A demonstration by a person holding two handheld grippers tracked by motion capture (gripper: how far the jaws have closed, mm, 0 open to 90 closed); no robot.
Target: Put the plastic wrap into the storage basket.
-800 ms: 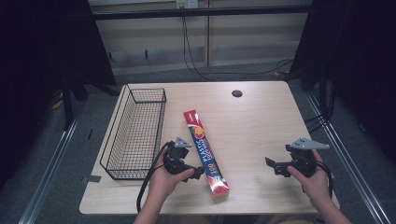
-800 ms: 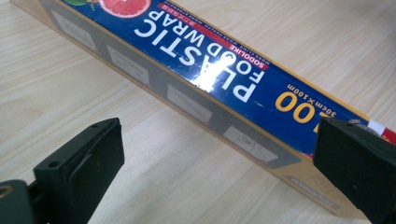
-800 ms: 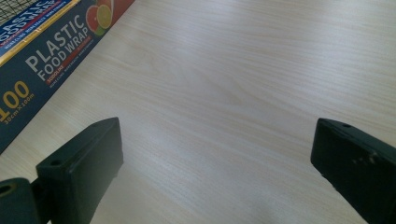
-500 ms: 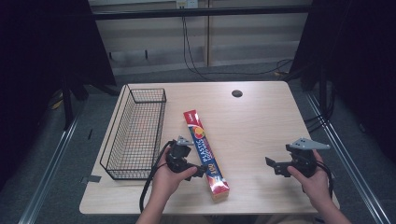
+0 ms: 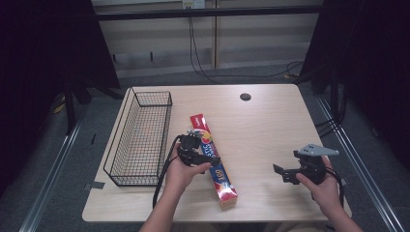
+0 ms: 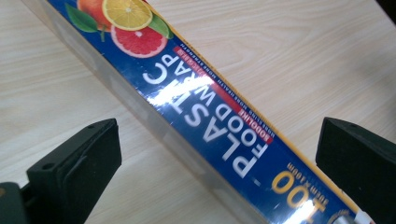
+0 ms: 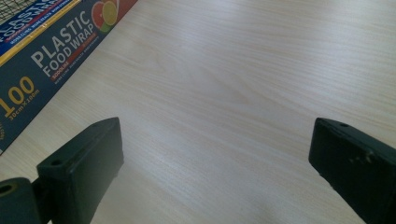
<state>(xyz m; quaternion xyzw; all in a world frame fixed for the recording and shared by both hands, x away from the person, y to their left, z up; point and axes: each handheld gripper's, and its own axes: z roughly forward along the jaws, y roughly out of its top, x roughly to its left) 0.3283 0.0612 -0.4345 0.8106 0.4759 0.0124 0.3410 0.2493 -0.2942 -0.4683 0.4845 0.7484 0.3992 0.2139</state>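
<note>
Both grippers' jaws gape: left gripper (image 5: 205,157) straddles the wrap box (image 5: 213,157), right gripper (image 5: 286,174) over bare table (image 5: 270,121).

Wide open wood on the right half of the surface (image 5: 270,125), nothing standing between the right claw (image 5: 283,174) and the far edge. The long plastic wrap box (image 5: 212,157) lies diagonally across the middle, a low bar to any sideways sweep. The left claw (image 5: 203,157) sits over it, jaws spread to either side of the box. Just left, the wire basket (image 5: 140,140) walls off that edge.
</note>
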